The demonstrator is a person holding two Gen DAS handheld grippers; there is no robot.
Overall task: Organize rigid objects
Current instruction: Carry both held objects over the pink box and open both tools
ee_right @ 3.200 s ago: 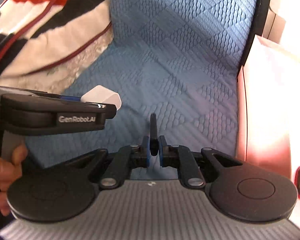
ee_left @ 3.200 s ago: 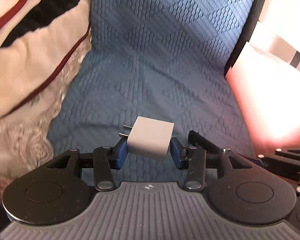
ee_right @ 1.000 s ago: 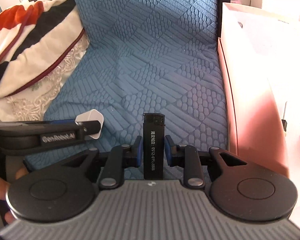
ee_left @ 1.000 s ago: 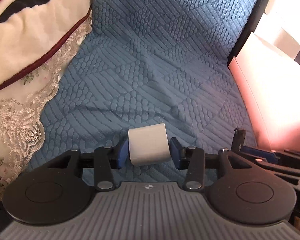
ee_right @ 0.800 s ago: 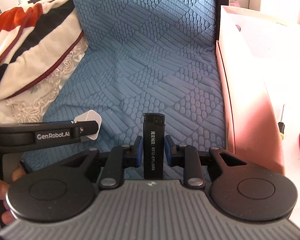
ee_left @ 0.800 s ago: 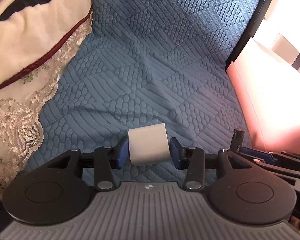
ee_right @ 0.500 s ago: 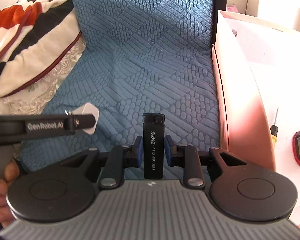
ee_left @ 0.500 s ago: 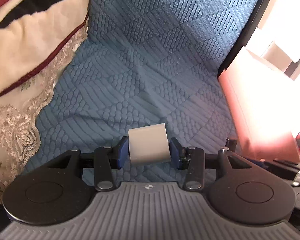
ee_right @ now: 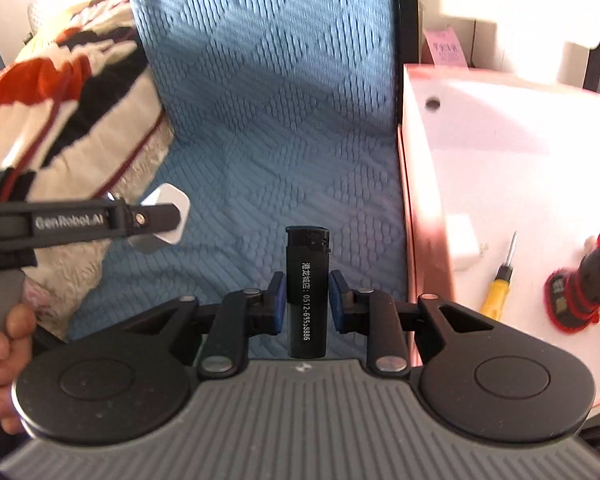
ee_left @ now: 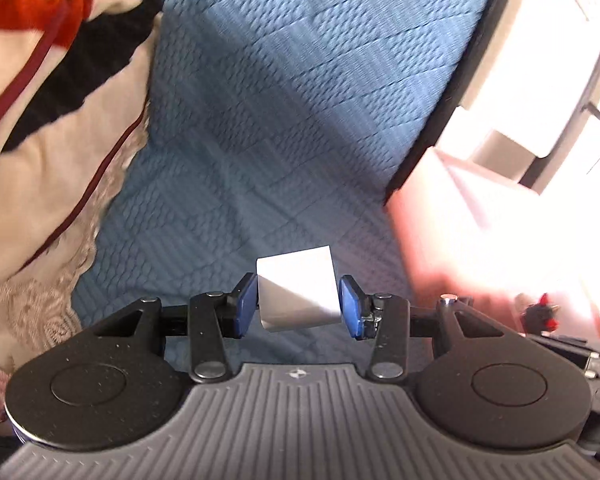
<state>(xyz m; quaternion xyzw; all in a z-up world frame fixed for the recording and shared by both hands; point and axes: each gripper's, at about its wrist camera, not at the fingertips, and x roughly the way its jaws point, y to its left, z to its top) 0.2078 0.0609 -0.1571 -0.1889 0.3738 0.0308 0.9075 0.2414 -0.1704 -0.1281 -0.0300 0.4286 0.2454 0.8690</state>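
Above the blue quilted bed cover [ee_right: 268,128], you had both pickups finished. Your right gripper [ee_right: 307,308] was clamped on the black lighter [ee_right: 306,292], which stood upright between the pads, cap end forward, clear of the fabric. Your left gripper [ee_left: 299,307] was clamped on the white charger block [ee_left: 296,294], also clear of the cover; in the right wrist view the same block [ee_right: 168,210] showed at the tip of that gripper, to the left of the lighter, with your hand [ee_right: 0,364] on the handle.

Just right of the bed's edge sat the pink-walled box [ee_right: 410,216]. Already on its white floor: a yellow-handled screwdriver [ee_right: 498,280], a red-and-black gadget [ee_right: 580,292] and a small white piece [ee_right: 464,242].

My read on progress: those three were sorted, grasps on the last two visible items were done, and neither was over the box. What was left: carry both across the wall and release inside. Nothing else loose showed on the cover, but the patterned blanket [ee_right: 60,92] at the left could have hidden more.
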